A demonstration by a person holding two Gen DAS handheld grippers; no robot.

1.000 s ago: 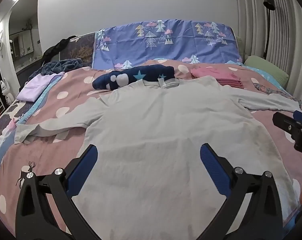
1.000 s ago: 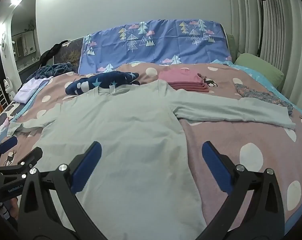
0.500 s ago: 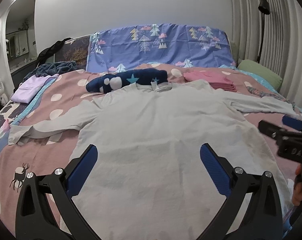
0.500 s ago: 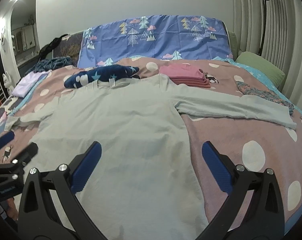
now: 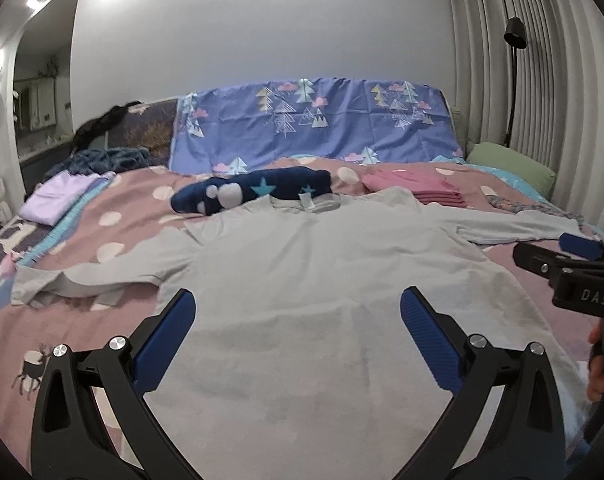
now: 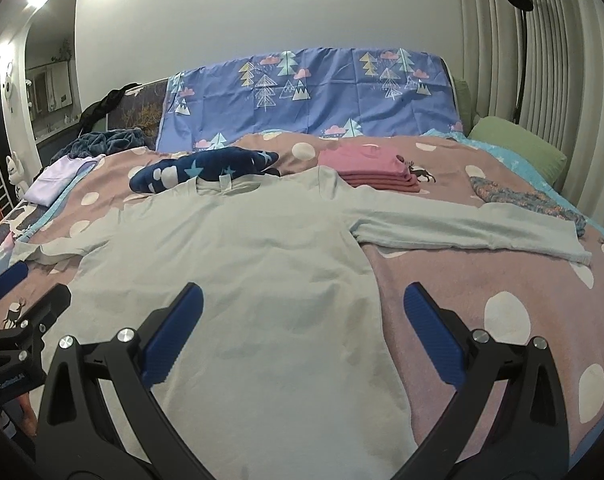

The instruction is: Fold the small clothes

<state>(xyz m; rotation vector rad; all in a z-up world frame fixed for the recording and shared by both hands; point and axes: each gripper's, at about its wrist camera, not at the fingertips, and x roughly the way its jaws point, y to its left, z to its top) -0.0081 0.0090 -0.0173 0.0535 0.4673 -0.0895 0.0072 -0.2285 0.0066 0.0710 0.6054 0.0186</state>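
1. Your left gripper (image 5: 296, 320) gapes wide, holding nothing, above the shirt's (image 5: 302, 300) lower half.
2. Your right gripper (image 6: 302, 316) is spread just as wide, empty, over the shirt's right edge.
3. The shirt lies flat on the bedspread (image 6: 482, 288), collar at 12 o'clock, sleeves out at 9 and 3.

shirt (image 5: 322, 300) hem cut off by bottom edge; navy garment (image 6: 206, 170) partly hidden behind collar.
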